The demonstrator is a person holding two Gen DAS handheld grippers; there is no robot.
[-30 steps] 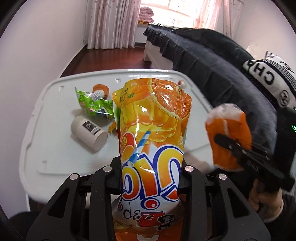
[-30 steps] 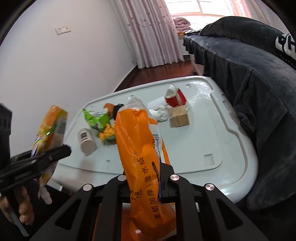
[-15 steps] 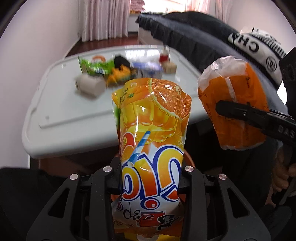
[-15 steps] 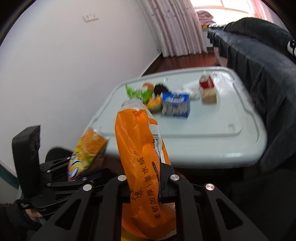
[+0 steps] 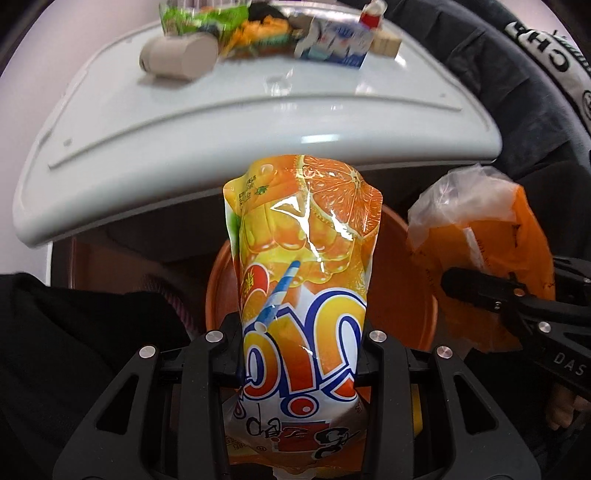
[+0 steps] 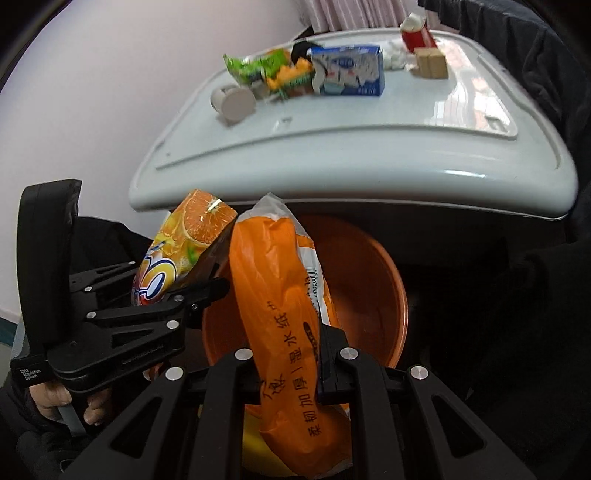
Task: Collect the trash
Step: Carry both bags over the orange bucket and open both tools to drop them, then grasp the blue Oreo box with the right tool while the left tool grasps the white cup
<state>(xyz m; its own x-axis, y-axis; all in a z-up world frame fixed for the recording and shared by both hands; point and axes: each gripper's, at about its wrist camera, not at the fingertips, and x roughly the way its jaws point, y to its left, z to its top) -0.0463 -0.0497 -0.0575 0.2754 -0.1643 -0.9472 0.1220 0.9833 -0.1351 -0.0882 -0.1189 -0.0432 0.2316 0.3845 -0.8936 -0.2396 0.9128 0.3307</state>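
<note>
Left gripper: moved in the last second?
Yes. The left gripper, shut on the juice pouch, has dropped from beside the white table to below its edge, over the orange basin.

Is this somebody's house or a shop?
Most likely a home, maybe a bedroom: a dark blanket drapes beside a white plastic table littered with snack wrappers, and pink curtains hang behind.

Your left tool (image 5: 299,347) is matt black plastic with shiny metal screws. The juice pouch (image 5: 303,266) you hold is glossy, crinkly foil. The orange bag (image 6: 280,314) is thin, smooth plastic. The orange bowl (image 6: 365,280) is smooth plastic, and the table (image 6: 369,147) is shiny white plastic.
</note>
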